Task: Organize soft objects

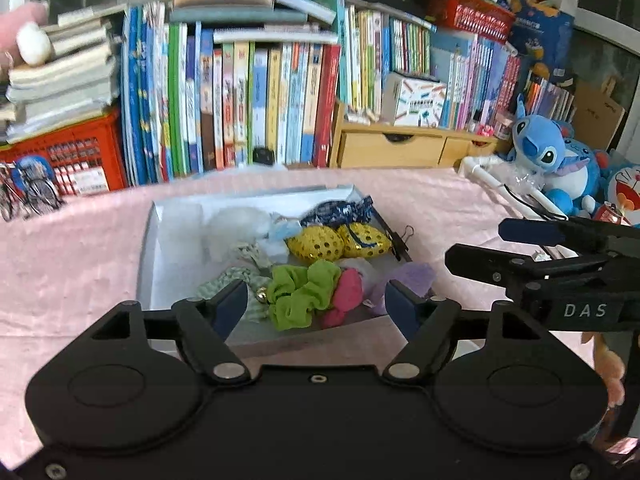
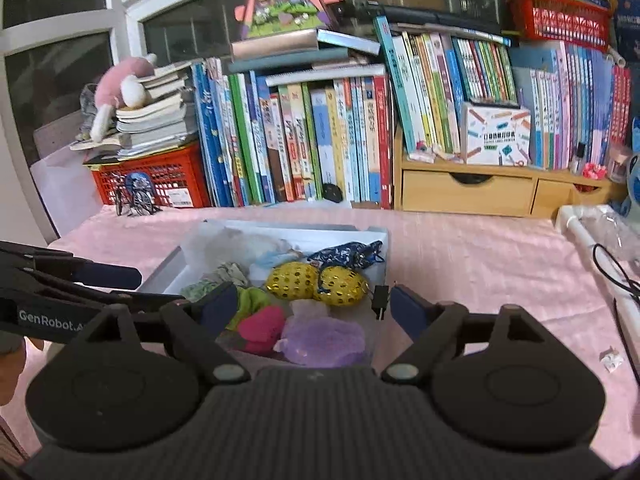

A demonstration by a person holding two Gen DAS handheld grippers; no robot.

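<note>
1. On the pink-covered tabletop (image 2: 460, 256) sits a shallow white box (image 1: 160, 220), holding the soft objects in a pile.
2. Left gripper (image 1: 316, 304): jaws spread wide, nothing between them, hovering over the near edge of the box; cannot tell if the pads touch anything.
3. Between the left fingers, seen from the left wrist: green scrunchie (image 1: 300, 294), pink scrunchie (image 1: 344, 296) just right of it, purple scrunchie (image 1: 416, 276) at the box's right near corner.
4. Right gripper (image 2: 316, 308): jaws spread wide, empty, also above the near end of the box.
5. Right wrist view: purple scrunchie (image 2: 324, 340) and pink scrunchie (image 2: 262, 328) lie closest; gold sequin piece (image 2: 316, 280) behind them; blue patterned scrunchie (image 2: 348, 254) at the far right corner.
6. Black binder clip (image 2: 380, 300) at the box's right edge.
7. Books (image 2: 320, 140) line the back; blue plush toy (image 1: 540, 152) at far right.
</note>
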